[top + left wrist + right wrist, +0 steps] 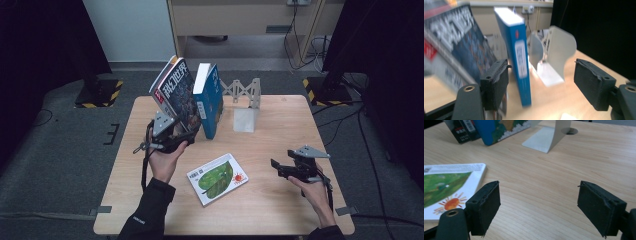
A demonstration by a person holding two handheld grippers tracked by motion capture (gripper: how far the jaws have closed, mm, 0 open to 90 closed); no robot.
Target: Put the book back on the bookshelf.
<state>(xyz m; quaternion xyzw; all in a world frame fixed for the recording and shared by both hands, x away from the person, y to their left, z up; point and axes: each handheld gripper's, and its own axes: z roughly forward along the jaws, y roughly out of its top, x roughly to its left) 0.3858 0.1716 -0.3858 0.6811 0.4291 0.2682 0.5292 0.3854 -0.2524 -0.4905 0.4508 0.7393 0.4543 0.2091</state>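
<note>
Glossy paper, thin and floppy: dark magazine (175,90) tilted back at the far left of the bench (280,120), lower edge down by the left gripper (180,134). Likely light, slick-faced and prone to sag or slide out at the foot; best taken low near the spine, where the sheets are stiffest, and kept close to upright. Left gripper standing wide apart, clamped on nothing; in the left gripper view, magazine just outside one pad, touching or not cannot be told.

Just beside it, blue book (209,100) on end, leaning a little, apart from the metal bookend (246,107) to its right. Thicker and stiffer, probably heavier; safest gripped across the boards low down, not by the page edge.

Right gripper (278,169) also spread open and empty, low over bare wood, near the flat-lying picture book (218,177).

Writing: large pale Chinese characters across the magazine cover, too blurred to read with confidence; red patch at its corner. White label with small print on the blue spine, illegible. Green leaf and orange sun on the picture book, fine print along its top strip, unreadable.
</note>
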